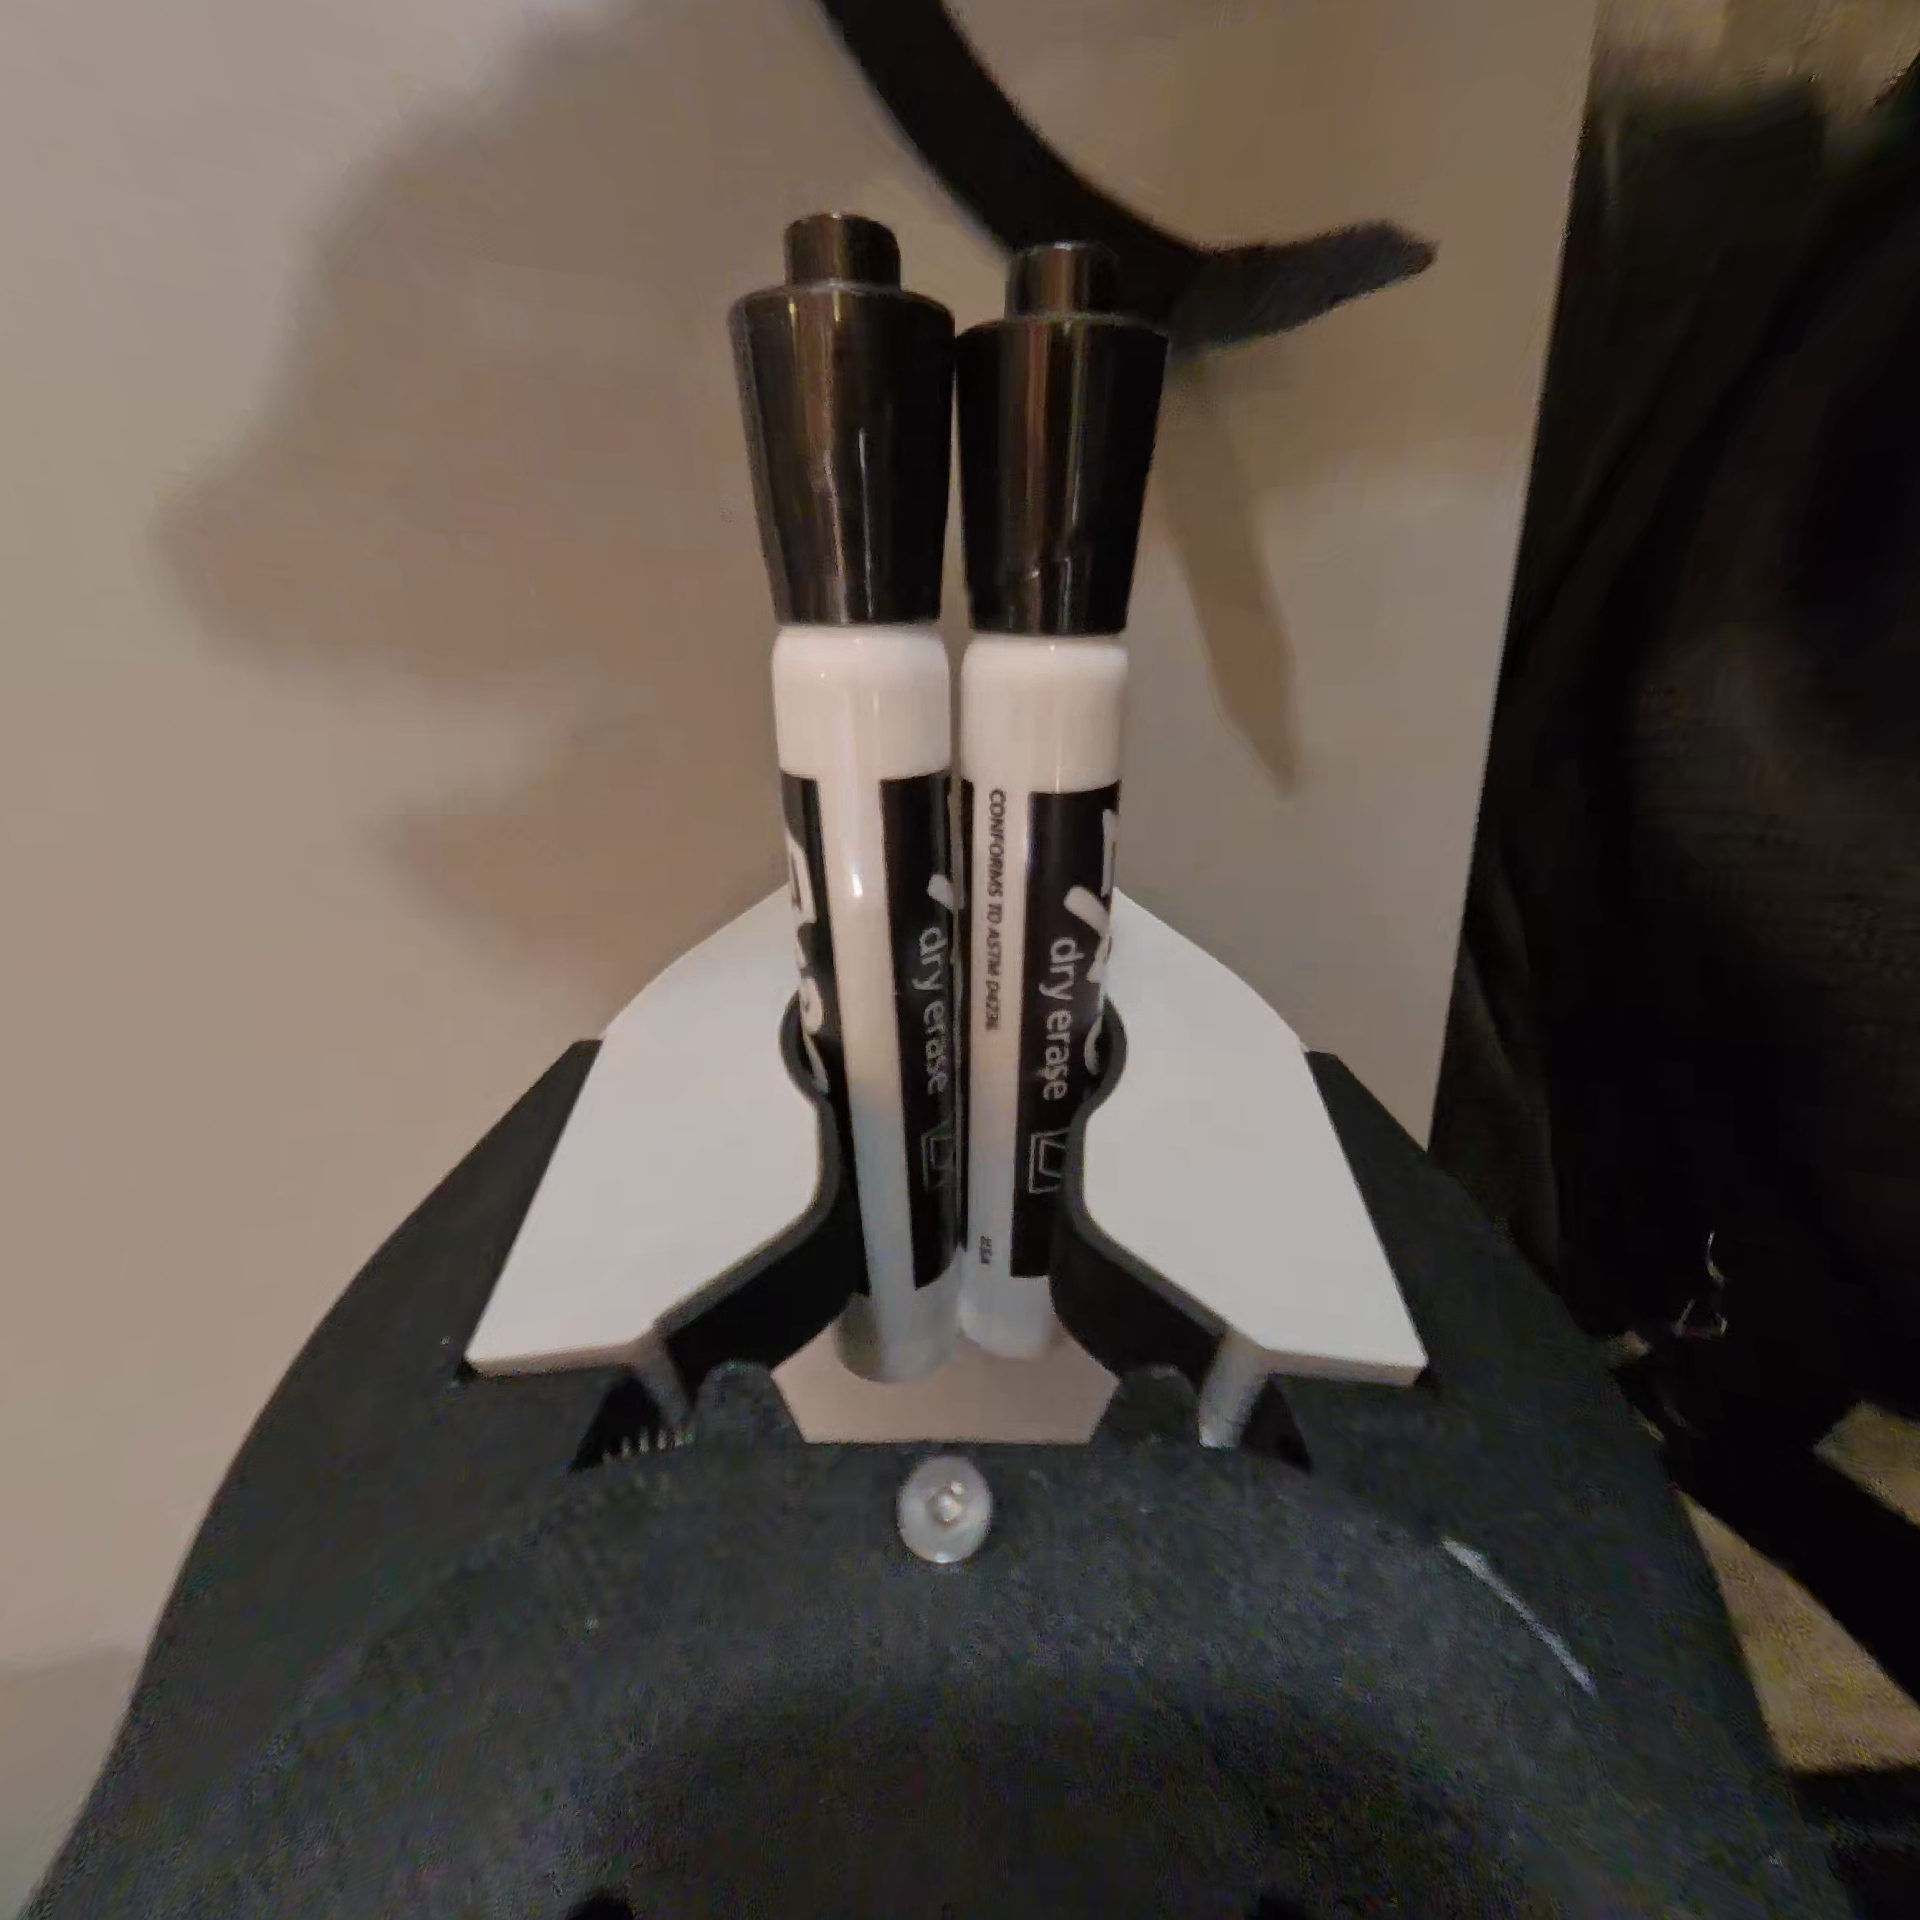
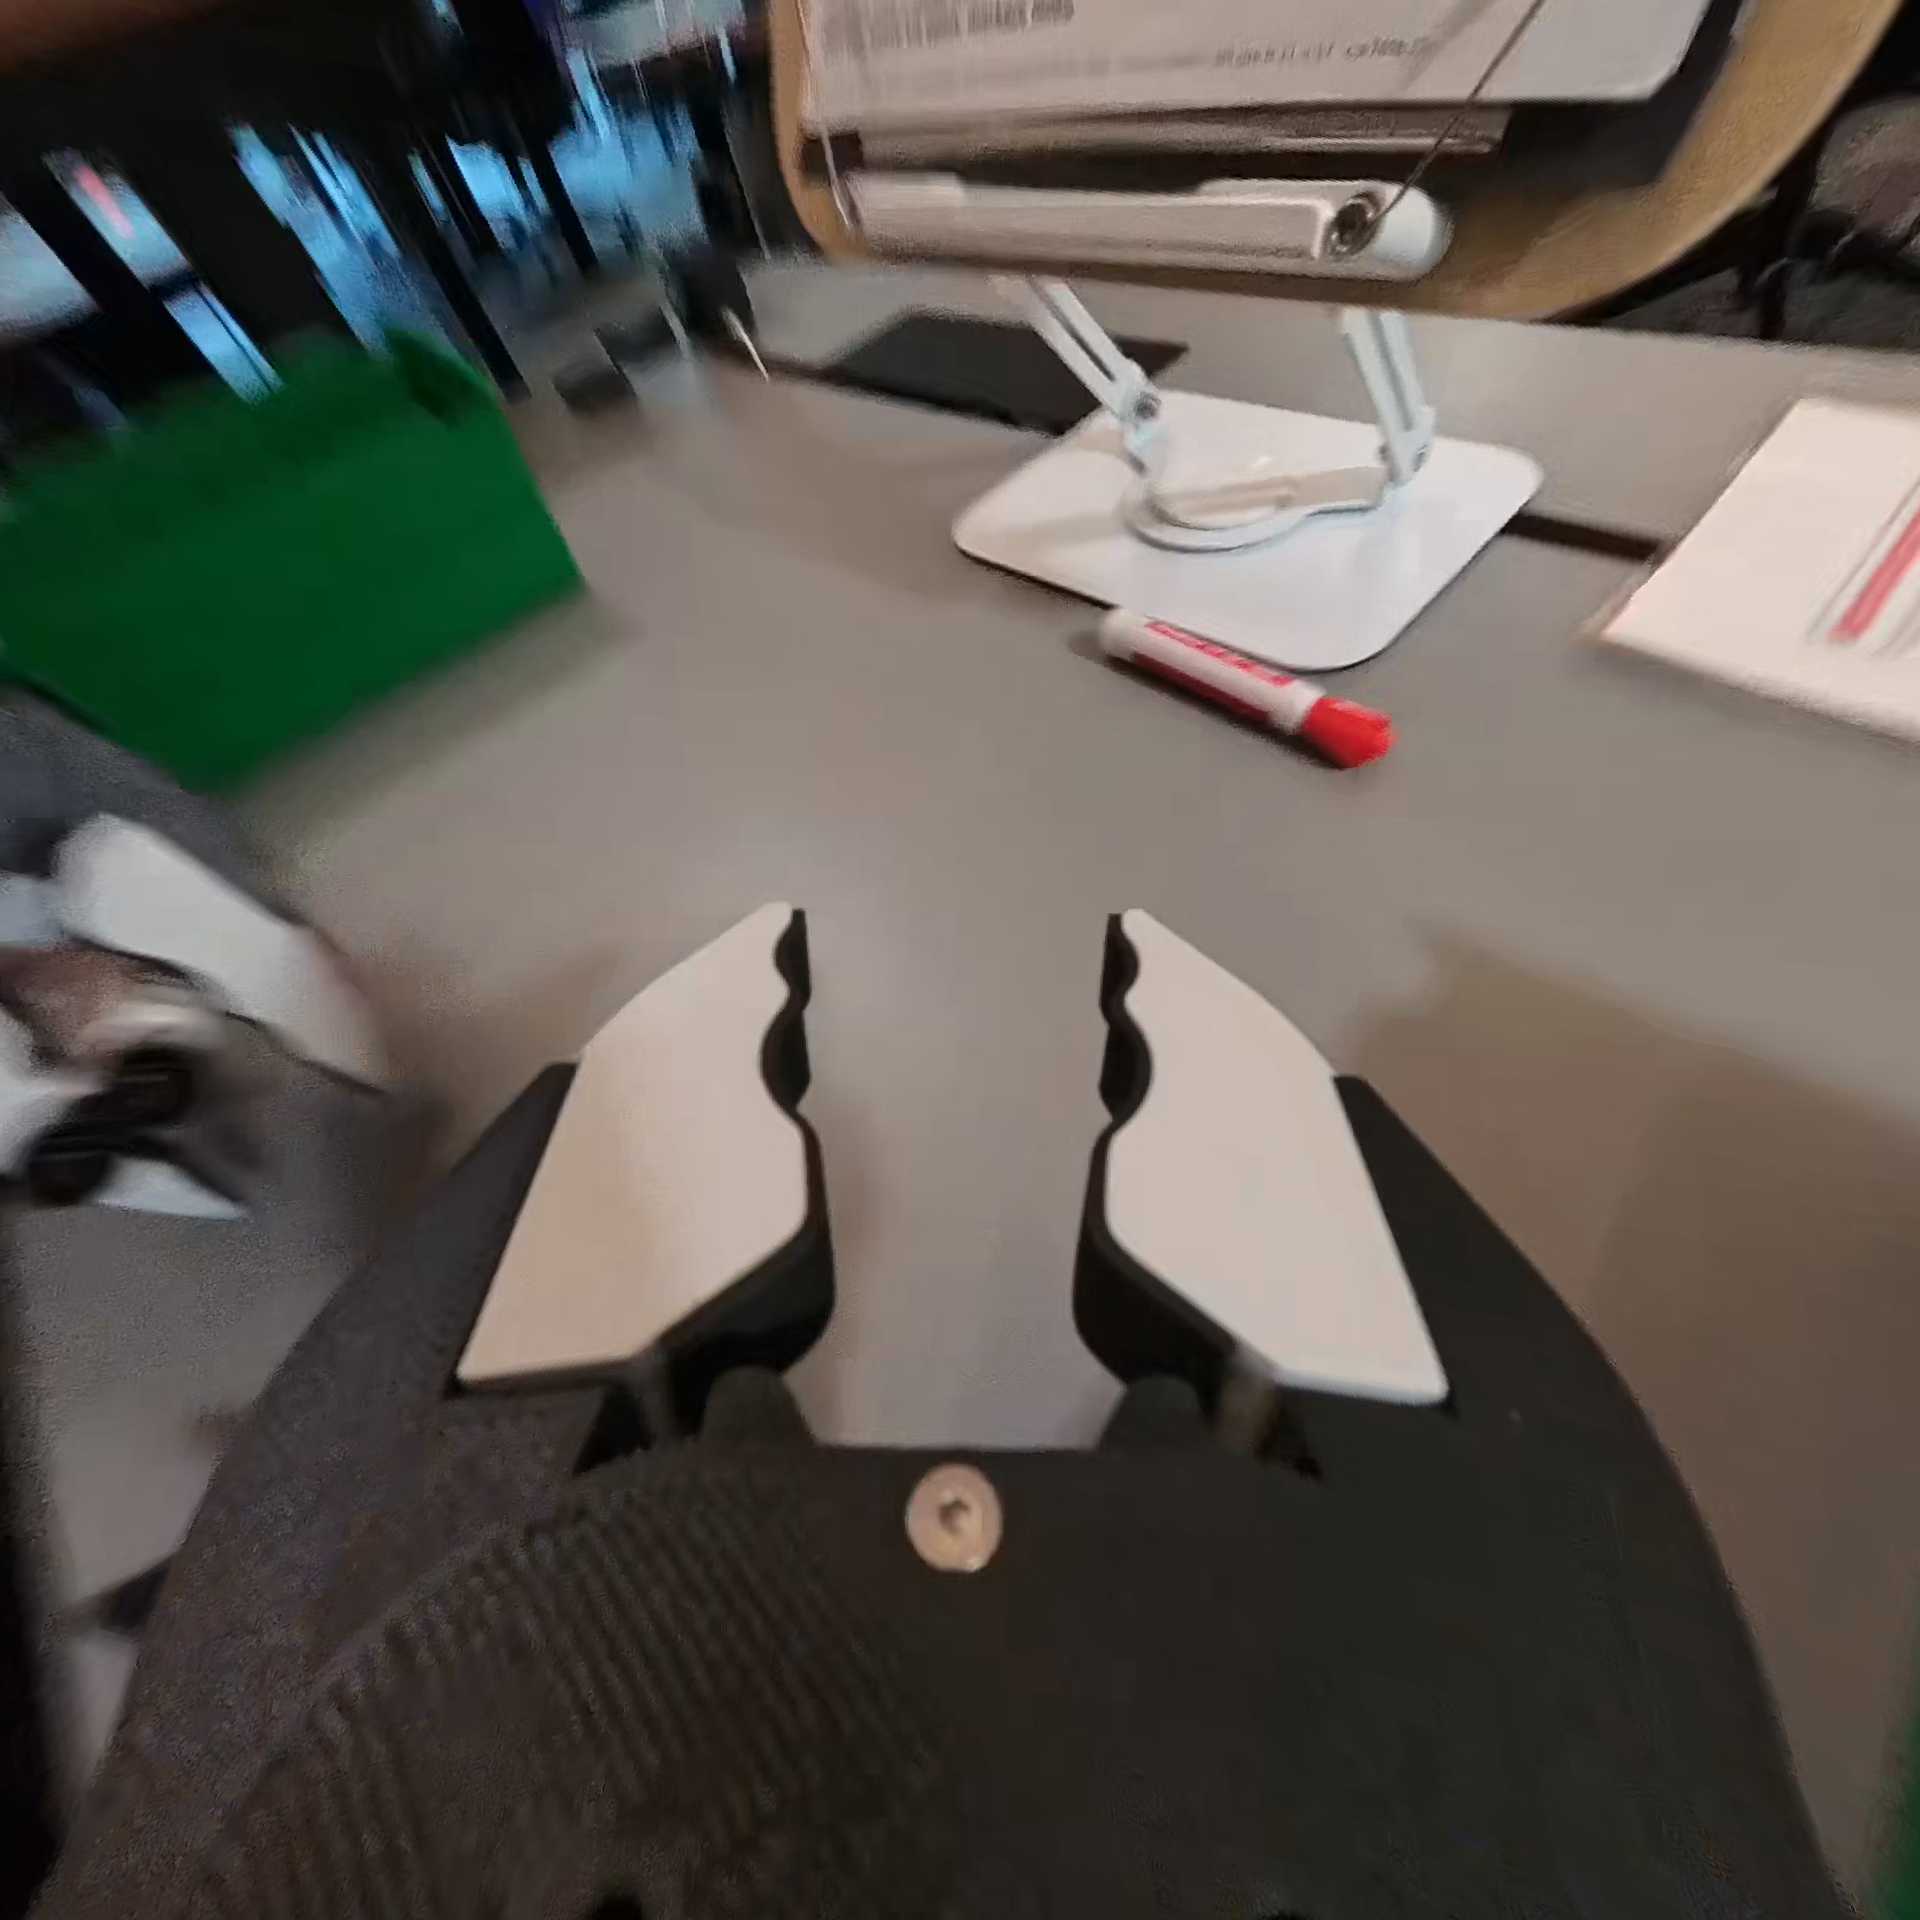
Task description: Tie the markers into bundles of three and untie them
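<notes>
two white-barrelled dry-erase markers with glossy black caps (image 1: 940, 810) are clamped side by side along the fingers of the left gripper (image 1: 951, 1023), caps forward, under a black fuzzy strap (image 1: 1049, 177); a red-capped white marker (image 2: 1242, 686) lies on the grey table (image 2: 831, 748) beside a white stand base (image 2: 1382, 561), ahead of the empty, spread right gripper (image 2: 956, 930). the markers are judged light, stiff and slippery, so the red one is best taken mid-barrel, across its length.

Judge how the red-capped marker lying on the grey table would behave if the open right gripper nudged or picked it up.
The red marker is a smooth cylinder lying flat on the table, so a sideways nudge would probably roll it. It looks rigid and likely light. The right gripper has scalloped pads, which should seat it.
</notes>
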